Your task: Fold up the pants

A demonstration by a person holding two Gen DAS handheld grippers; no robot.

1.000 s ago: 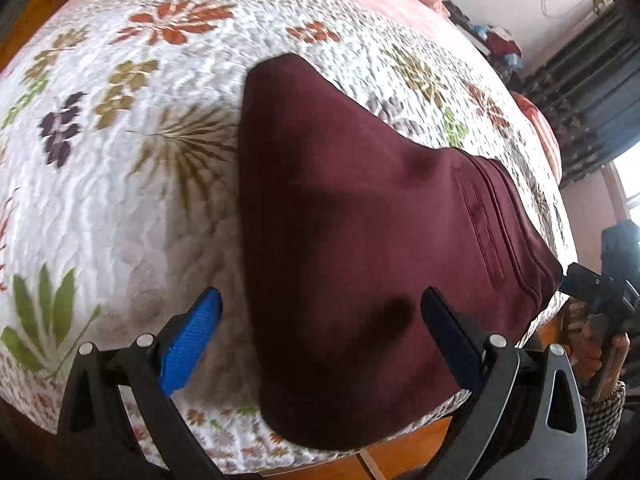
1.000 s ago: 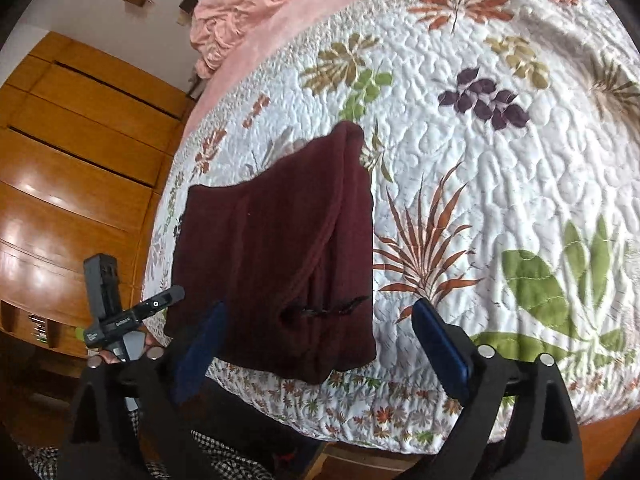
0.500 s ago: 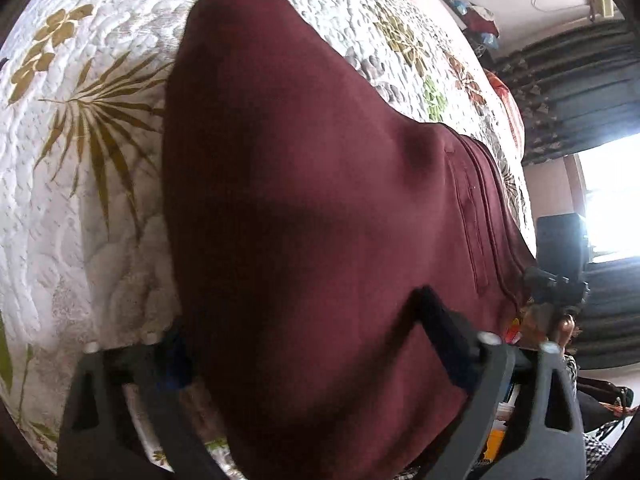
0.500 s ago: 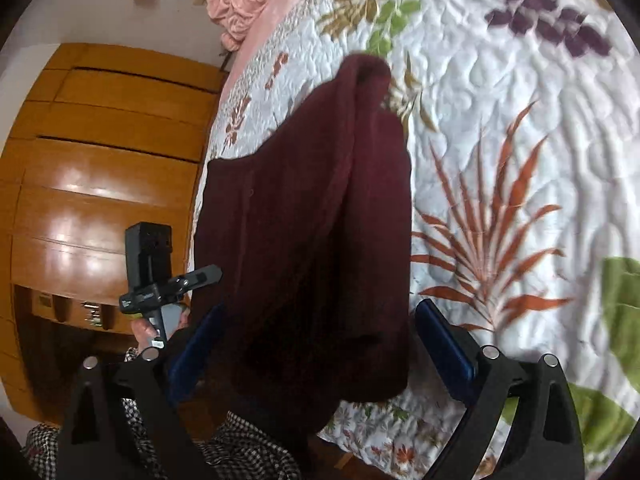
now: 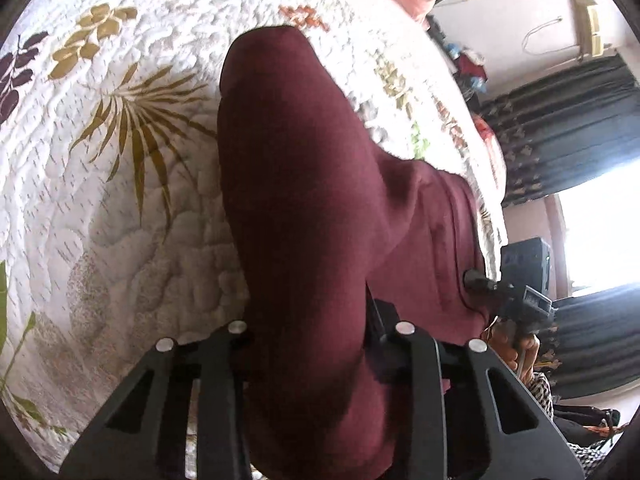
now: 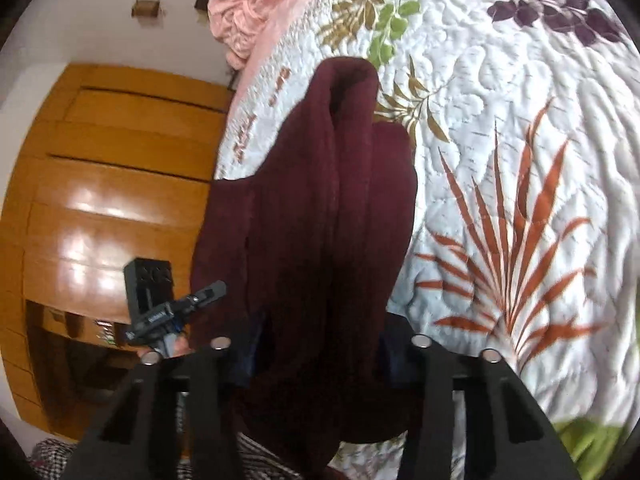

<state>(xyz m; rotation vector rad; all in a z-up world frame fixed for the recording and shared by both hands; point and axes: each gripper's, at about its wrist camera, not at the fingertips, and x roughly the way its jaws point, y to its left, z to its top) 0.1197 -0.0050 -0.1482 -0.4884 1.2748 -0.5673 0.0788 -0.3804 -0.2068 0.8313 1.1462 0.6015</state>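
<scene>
While both grippers close on its near edge, the dark maroon knit pants [image 5: 304, 200] lie partly folded on the white floral quilted bedspread [image 5: 120, 184].

Left gripper [image 5: 308, 332]: jaws closing, narrow, bunched maroon cloth between them. Right gripper [image 6: 320, 344]: jaws closing, a thick fold of cloth between the blue pads. Far end of the pants rests on the bedspread. Beyond it: pink bedding [image 6: 248, 4], a wooden wardrobe [image 6: 112, 184], dark curtains [image 5: 560, 128].
</scene>
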